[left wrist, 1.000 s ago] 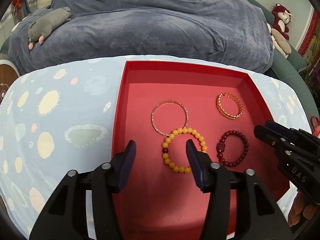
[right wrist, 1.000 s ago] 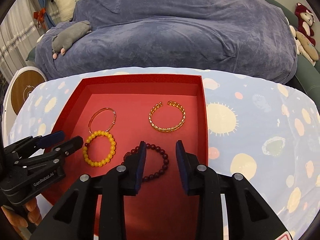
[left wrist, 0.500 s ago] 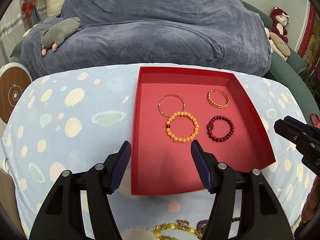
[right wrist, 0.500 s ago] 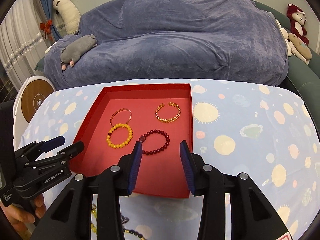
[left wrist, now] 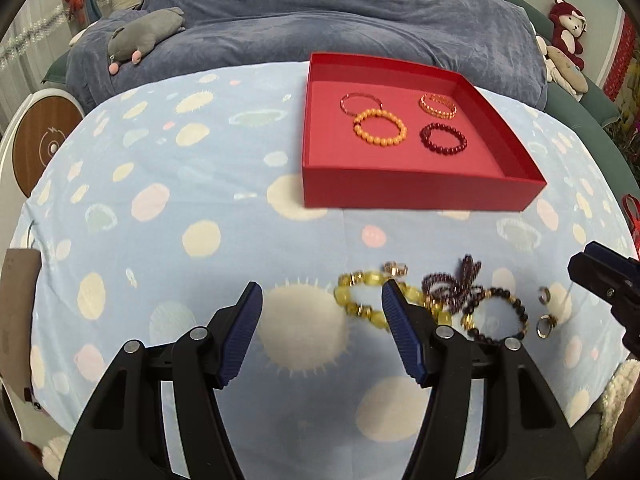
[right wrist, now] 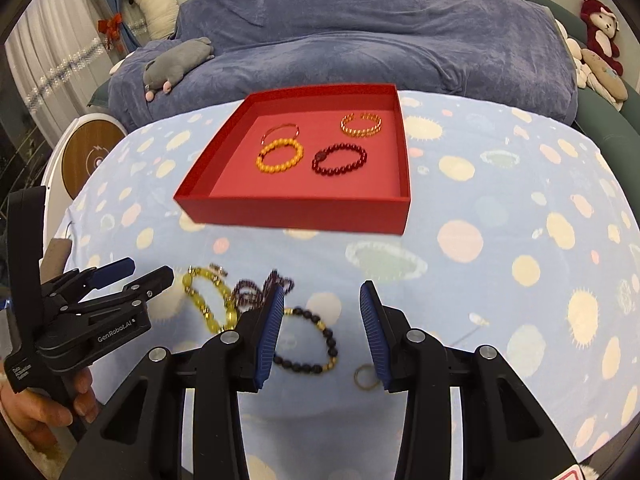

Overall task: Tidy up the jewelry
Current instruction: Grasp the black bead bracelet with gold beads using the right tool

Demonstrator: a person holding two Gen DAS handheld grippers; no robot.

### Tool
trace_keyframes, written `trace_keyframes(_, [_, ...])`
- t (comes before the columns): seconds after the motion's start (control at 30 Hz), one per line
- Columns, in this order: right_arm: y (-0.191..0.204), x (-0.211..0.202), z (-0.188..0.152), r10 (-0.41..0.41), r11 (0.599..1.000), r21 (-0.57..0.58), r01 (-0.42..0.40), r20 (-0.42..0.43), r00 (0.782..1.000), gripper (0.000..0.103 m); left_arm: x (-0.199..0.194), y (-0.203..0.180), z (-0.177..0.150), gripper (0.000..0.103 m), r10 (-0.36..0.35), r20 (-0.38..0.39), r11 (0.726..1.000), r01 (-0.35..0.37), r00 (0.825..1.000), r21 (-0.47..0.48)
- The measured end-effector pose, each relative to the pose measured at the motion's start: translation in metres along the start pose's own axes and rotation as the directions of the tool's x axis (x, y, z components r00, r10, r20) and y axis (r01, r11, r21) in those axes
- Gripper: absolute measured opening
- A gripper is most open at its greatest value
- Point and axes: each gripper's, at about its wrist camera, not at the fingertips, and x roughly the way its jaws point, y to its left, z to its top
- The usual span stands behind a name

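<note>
A red tray (left wrist: 420, 192) (right wrist: 296, 212) on the spotted blue cloth holds an orange bead bracelet (left wrist: 380, 127) (right wrist: 280, 155), a dark red bead bracelet (left wrist: 443, 138) (right wrist: 339, 159), a thin pink bangle (left wrist: 360, 102) (right wrist: 280, 133) and a gold cuff (left wrist: 438, 105) (right wrist: 361, 124). On the cloth near me lie a yellow bead bracelet (left wrist: 360, 294) (right wrist: 208, 300), a purple bead strand (left wrist: 452, 284) (right wrist: 256, 290), a black-and-gold bracelet (left wrist: 496, 316) (right wrist: 312, 340) and small rings (left wrist: 546, 326) (right wrist: 366, 378). My left gripper (left wrist: 322, 336) (right wrist: 134, 274) is open and empty beside the yellow bracelet. My right gripper (right wrist: 322, 332) is open and empty over the black bracelet.
A blue-covered sofa (left wrist: 320, 20) with a grey plush toy (left wrist: 144, 36) runs behind the table. A round white-and-wood device (left wrist: 40, 144) stands at the left. Stuffed toys (left wrist: 564, 40) sit at the far right.
Both grippers have pulled back from over the tray toward the table's near edge. The loose jewelry on the cloth has come into view. Both stay open and empty.
</note>
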Motion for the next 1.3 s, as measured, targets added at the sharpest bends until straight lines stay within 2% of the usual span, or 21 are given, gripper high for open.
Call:
trace_keyframes(0.23, [0.01,0.011,-0.04,0.013,1.0,0.011,-0.012,-0.06,0.998,0.039,0.001,-0.008,-0.039,0.059,0.023,-0.019,1.0,-0.023,1.0,0.011])
trace_keyframes(0.4, [0.008,0.022,-0.043,-0.004,1.0,0.022,0.006,-0.072,0.997,0.039,0.006,-0.003,-0.05,0.059,-0.001,-0.044,0.999,-0.001,0.999,-0.04])
trace_keyframes(0.5, [0.003,0.028,-0.037,-0.012,0.999,0.034,0.015,-0.069,0.998,0.039,0.008,-0.002,-0.05,0.059,0.015,-0.042,0.999,-0.016,0.999,-0.036])
trace_keyframes(0.73, [0.004,0.053,-0.027,-0.027,0.999,0.018,0.029,-0.089,0.996,0.033,0.009,0.0,-0.047,0.059,0.002,-0.04,0.998,-0.004,0.999,-0.059])
trace_keyframes(0.9, [0.003,0.06,-0.029,-0.047,0.999,-0.003,0.047,-0.099,0.994,0.019,0.009,-0.001,-0.046,0.059,-0.014,-0.04,0.998,0.011,0.999,-0.058])
trace_keyframes(0.97, [0.001,0.06,-0.029,-0.068,0.998,-0.025,0.066,-0.101,0.993,0.008,0.009,-0.003,-0.045,0.059,-0.023,-0.037,0.998,0.021,0.999,-0.055])
trace_keyframes(1.2, [-0.008,0.049,-0.04,-0.082,0.997,-0.017,0.081,-0.115,0.99,0.007,0.003,-0.023,-0.033,0.059,-0.082,-0.006,0.997,0.082,0.997,-0.009])
trace_keyframes(1.3, [-0.017,0.044,-0.044,-0.083,0.996,0.021,0.087,-0.137,0.987,0.007,0.002,-0.037,-0.026,0.059,-0.117,0.006,0.993,0.116,0.993,0.022])
